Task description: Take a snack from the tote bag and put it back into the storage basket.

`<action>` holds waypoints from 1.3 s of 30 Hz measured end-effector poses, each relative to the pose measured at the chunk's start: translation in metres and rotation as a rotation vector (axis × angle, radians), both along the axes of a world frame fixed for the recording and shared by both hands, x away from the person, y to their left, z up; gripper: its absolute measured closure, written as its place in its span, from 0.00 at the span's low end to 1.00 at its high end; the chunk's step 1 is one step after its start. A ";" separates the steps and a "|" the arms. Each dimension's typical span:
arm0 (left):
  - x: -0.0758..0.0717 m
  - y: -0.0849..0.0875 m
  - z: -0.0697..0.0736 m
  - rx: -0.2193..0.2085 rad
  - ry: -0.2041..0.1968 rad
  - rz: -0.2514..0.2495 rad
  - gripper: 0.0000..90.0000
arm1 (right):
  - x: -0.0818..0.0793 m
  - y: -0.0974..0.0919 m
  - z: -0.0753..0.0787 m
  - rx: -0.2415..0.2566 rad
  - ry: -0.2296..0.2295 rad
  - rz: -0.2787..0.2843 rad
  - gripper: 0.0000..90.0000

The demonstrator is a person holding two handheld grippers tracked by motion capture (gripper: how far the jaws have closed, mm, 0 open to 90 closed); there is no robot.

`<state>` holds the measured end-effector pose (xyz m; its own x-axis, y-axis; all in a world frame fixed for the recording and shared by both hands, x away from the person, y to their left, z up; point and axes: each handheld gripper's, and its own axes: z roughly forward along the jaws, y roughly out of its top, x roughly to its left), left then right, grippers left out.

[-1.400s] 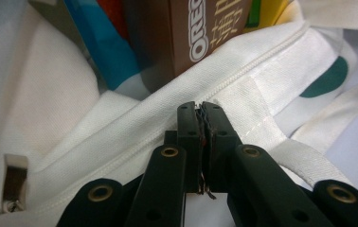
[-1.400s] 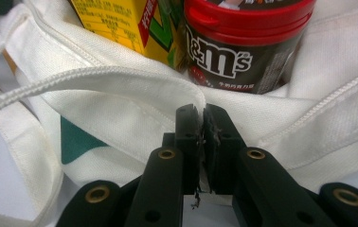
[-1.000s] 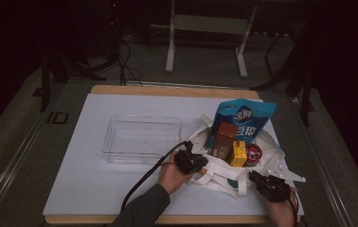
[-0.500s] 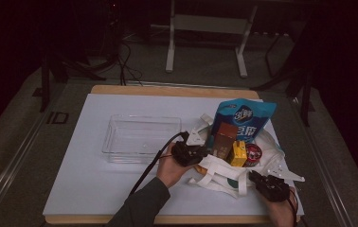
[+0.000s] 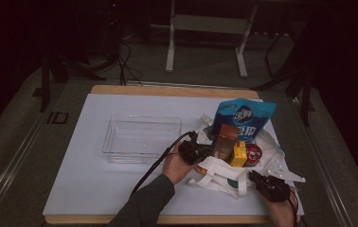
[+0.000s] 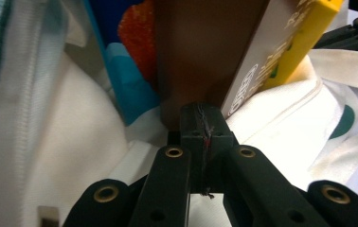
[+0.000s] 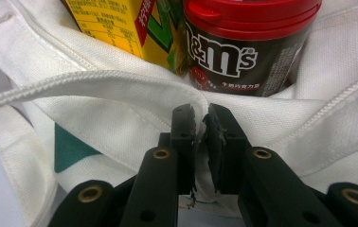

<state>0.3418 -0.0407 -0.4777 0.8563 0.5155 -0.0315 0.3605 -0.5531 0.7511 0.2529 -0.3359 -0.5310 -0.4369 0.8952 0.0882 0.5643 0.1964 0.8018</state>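
A white tote bag [image 5: 224, 172] lies open on the table, holding a blue snack bag [image 5: 246, 118], a brown box [image 5: 224, 142], a yellow box [image 5: 238, 155] and a red-lidded M&M's jar [image 5: 254, 152]. My left gripper [image 5: 207, 152] is at the bag's left side. Its jaws have just been closing and now meet [image 6: 204, 124] right under the brown box [image 6: 201, 52], with no cloth seen between them. My right gripper [image 5: 258, 177] is at the bag's near right rim, shut [image 7: 201, 120] on a fold of the white cloth [image 7: 120, 123] below the jar [image 7: 243, 47].
A clear plastic tray [image 5: 141, 137] stands left of the bag on the white sheet [image 5: 87, 179] that covers the wooden table. The bag's straps [image 5: 286, 172] trail over the sheet at the right. Beyond the table are metal legs and cables on the floor.
My left hand has edged a little away from me, towards the bag's opening and the brown box. The right hand has kept still on the bag's rim.
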 end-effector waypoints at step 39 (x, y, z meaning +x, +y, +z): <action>0.012 0.015 0.054 -0.197 -0.028 -0.162 0.38 | 0.000 -0.003 -0.002 0.021 -0.015 0.023 0.87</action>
<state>0.3542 -0.0255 -0.4238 0.9293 0.3574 -0.0927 0.2564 -0.4441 0.8585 0.2525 -0.3384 -0.5329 -0.4583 0.8831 0.1004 0.5482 0.1919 0.8140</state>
